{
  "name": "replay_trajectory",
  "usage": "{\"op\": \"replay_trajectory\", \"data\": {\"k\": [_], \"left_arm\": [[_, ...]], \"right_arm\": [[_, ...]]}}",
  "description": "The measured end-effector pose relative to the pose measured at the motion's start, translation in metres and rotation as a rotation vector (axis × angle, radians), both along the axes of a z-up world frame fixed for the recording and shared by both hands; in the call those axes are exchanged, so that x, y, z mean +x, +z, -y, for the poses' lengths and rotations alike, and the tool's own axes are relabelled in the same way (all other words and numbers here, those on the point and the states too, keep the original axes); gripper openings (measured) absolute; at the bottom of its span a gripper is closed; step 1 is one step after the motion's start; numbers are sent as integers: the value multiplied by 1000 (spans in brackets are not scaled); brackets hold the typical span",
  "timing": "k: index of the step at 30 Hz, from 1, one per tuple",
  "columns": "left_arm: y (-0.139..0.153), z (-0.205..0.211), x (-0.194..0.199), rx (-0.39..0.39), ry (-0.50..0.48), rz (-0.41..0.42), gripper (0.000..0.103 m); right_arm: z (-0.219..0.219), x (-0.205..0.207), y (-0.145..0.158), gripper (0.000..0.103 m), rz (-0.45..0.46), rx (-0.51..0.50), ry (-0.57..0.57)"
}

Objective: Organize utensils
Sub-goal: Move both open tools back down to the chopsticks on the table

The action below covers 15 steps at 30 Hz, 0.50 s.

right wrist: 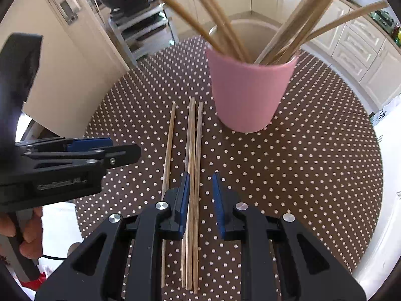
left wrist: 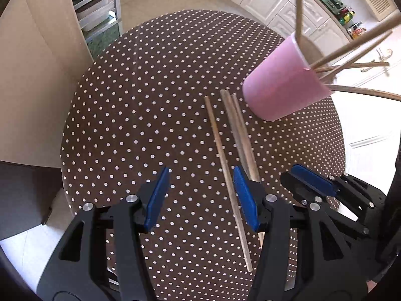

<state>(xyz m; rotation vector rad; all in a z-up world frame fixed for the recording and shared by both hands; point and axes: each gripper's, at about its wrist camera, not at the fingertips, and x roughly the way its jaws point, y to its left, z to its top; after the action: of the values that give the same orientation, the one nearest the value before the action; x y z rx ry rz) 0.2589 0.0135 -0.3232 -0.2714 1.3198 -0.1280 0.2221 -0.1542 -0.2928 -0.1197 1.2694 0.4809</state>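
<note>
i judge the job more than half done: the pink cup (right wrist: 250,90) on the table (right wrist: 313,175) already holds a fan of wooden chopsticks (right wrist: 225,32), several at least, leaning against its rim. what's left, as far as i can see, is 3 loose chopsticks lying flat just beside the cup: 1 single chopstick (left wrist: 225,168) a little apart, and a touching pair (right wrist: 194,150).

my right hand-held gripper (right wrist: 200,200) is narrowed but not clamped, its blue pads straddling the pair with a gap on the right side, so nothing is gripped yet. my left hand-held gripper (left wrist: 201,198) stands about half open over the single stick, which runs close by its right pad; it holds nothing.

the sticks are slim, straight, pale bare wood, tapering to 1 end. the cup is smooth, matte, slightly tapered, likely plastic or silicone. the round table wears a brown cloth with white dots.
</note>
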Motion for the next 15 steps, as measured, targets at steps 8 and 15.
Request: {"op": "replay_trajectory", "data": {"k": [8,15], "left_arm": [[-17,-9,3,-9,22,-29,53],[-26,-11,4,-10,29,-52,53]], "right_arm": [[-13,18,-25,17,-55,-25,19],[-23,30,-38,17,-75,-34,27]]}}
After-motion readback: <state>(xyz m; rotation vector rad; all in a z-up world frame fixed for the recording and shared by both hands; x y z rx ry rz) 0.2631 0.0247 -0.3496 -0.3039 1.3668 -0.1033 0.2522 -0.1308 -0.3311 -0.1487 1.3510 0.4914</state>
